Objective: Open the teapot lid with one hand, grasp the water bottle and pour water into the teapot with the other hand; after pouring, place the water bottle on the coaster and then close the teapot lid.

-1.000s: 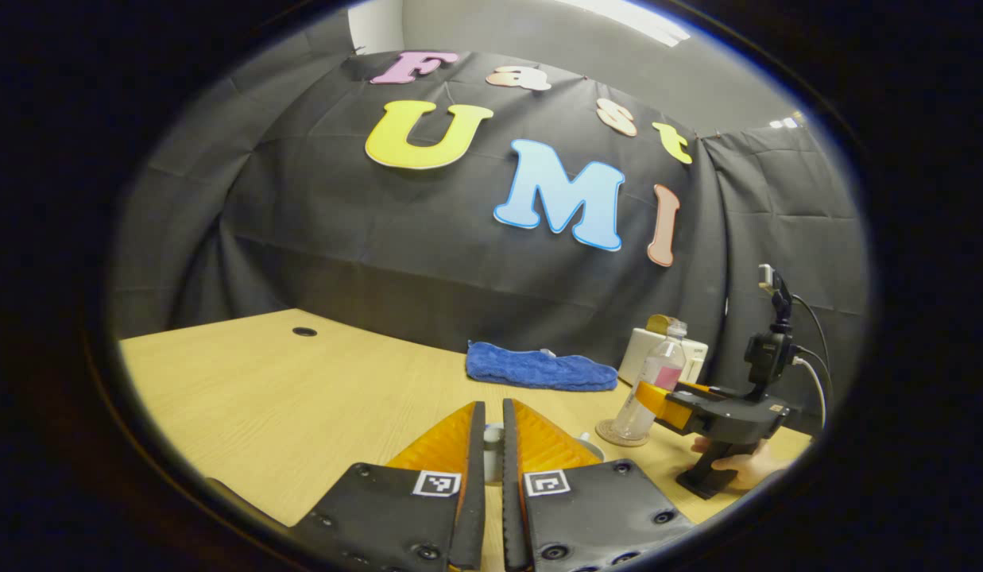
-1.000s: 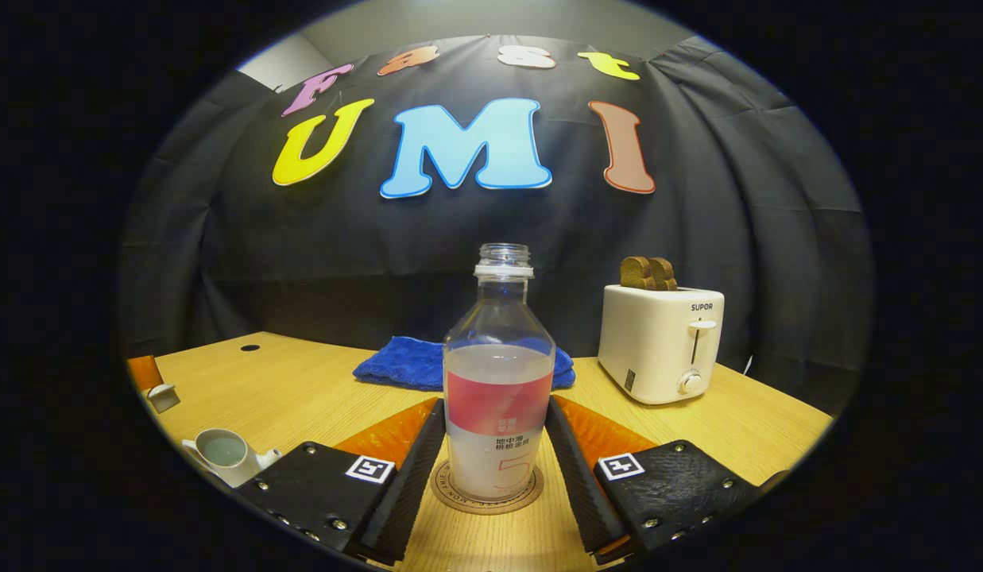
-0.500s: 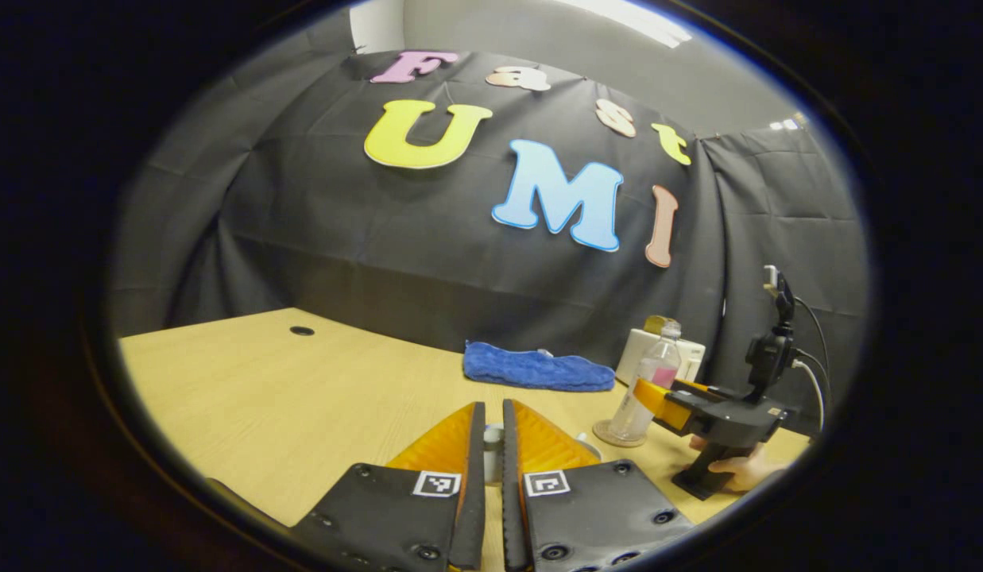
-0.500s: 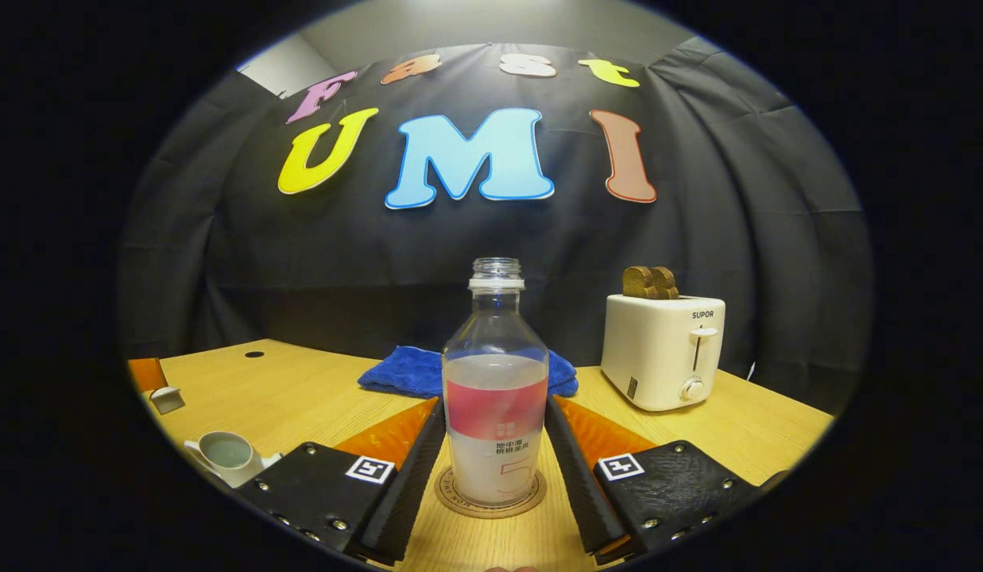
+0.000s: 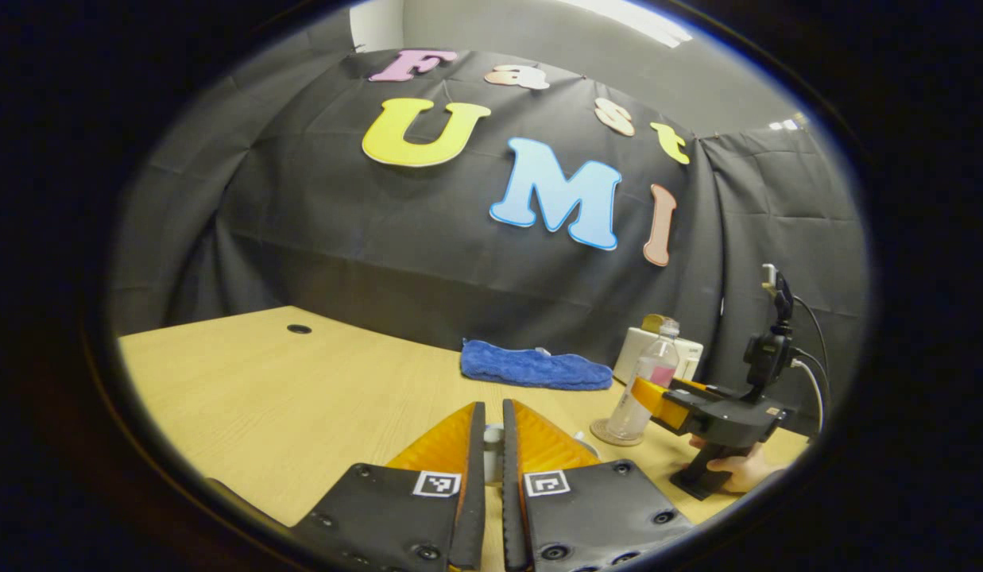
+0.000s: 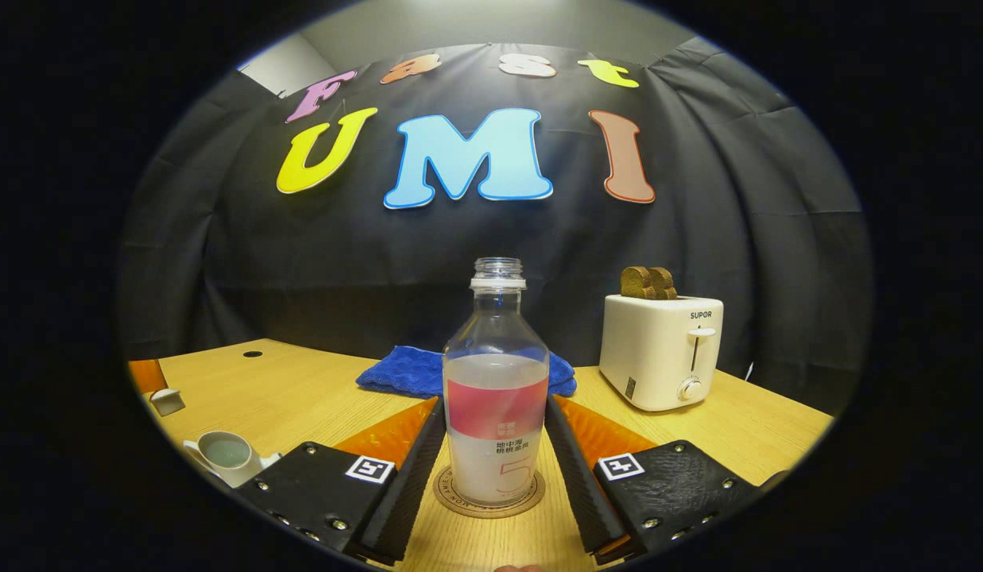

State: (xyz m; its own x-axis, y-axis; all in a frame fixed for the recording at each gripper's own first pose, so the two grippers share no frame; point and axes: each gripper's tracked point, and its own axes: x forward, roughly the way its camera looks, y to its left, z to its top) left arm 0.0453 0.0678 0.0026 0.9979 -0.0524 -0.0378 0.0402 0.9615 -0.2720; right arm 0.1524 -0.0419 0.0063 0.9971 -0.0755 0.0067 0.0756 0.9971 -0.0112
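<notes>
The clear water bottle (image 6: 497, 397), uncapped and about half full, stands upright on the round coaster (image 6: 489, 496). My right gripper (image 6: 495, 409) has a finger pressed on each side of its label. In the left gripper view the bottle (image 5: 648, 387) and the right gripper (image 5: 656, 395) sit far right, with a hand under them. My left gripper (image 5: 493, 433) is shut on the small white teapot lid (image 5: 493, 435), held above the table. The open white teapot (image 6: 225, 454) holds water at lower left; its lid (image 6: 167, 401) hangs above and to the left of it.
A white toaster (image 6: 660, 349) with two brown slices stands at the right rear. A folded blue towel (image 6: 408, 369) lies behind the bottle. The wooden table (image 5: 300, 397) has a small cable hole (image 5: 299, 328) at its far left.
In the right gripper view the bottle looks slightly smaller and lower than a second ago, with its base still on the coaster. The left gripper and lid have barely moved.
</notes>
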